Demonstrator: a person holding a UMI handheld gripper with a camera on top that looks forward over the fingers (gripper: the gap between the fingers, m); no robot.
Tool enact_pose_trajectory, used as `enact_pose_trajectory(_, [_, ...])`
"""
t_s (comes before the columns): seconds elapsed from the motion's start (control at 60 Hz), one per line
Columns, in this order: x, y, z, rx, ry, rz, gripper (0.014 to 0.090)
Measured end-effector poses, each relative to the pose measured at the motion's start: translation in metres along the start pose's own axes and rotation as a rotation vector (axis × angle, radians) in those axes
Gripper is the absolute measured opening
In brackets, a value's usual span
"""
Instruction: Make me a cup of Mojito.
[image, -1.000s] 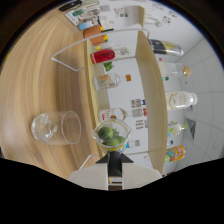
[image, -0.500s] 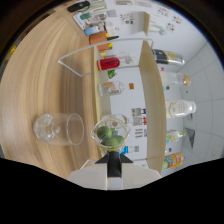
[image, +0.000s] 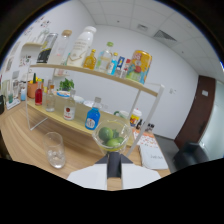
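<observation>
- Limes (image: 111, 137), green and round, sit in a small clear cup (image: 113, 134) at the lower centre of the frame, just above the gripper (image: 114, 161); a second ago the same cup was seen from above over the wooden counter, and now it is seen side-on, level with the shelves.
- Cup and limes ride with the gripper: its dark fingers close in on the cup's base from below, and the cup hangs clear of the counter, so I judge it gripped and carried, not standing on anything.
- View has swung up from a top-down look at the bench to a forward look across the room, which reads as the gripper being raised and tipped back to level, cup staying upright.
- For the Mojito, this suggests the lime cup is being brought toward the drinking glass for emptying; nothing has been poured out yet, as the limes lie in the cup's bottom.
- Empty tumbler (image: 54, 149) stands on the wooden counter (image: 30, 135) at lower left, apart from the held cup.
- Behind, a clear two-tier shelf (image: 100, 75) crosses the frame, with a blue-labelled bottle (image: 92, 118) just left of the cup and a red-labelled bottle (image: 69, 110) further left.
- Top tier carries taller bottles and a yellow can (image: 140, 65) at upper centre.
</observation>
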Motion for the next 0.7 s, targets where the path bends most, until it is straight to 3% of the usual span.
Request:
enact_pose_trajectory(0.333, [0.012,0.155,0.034,-0.317,-0.058,0.330,0.0160])
enact_pose_trajectory(0.517, [0.004,0.192,0.041,-0.399,-0.095,0.403,0.0160])
enact_pose_trajectory(0.7, [0.002,0.198,0.048,-0.398,-0.119,0.422,0.0169])
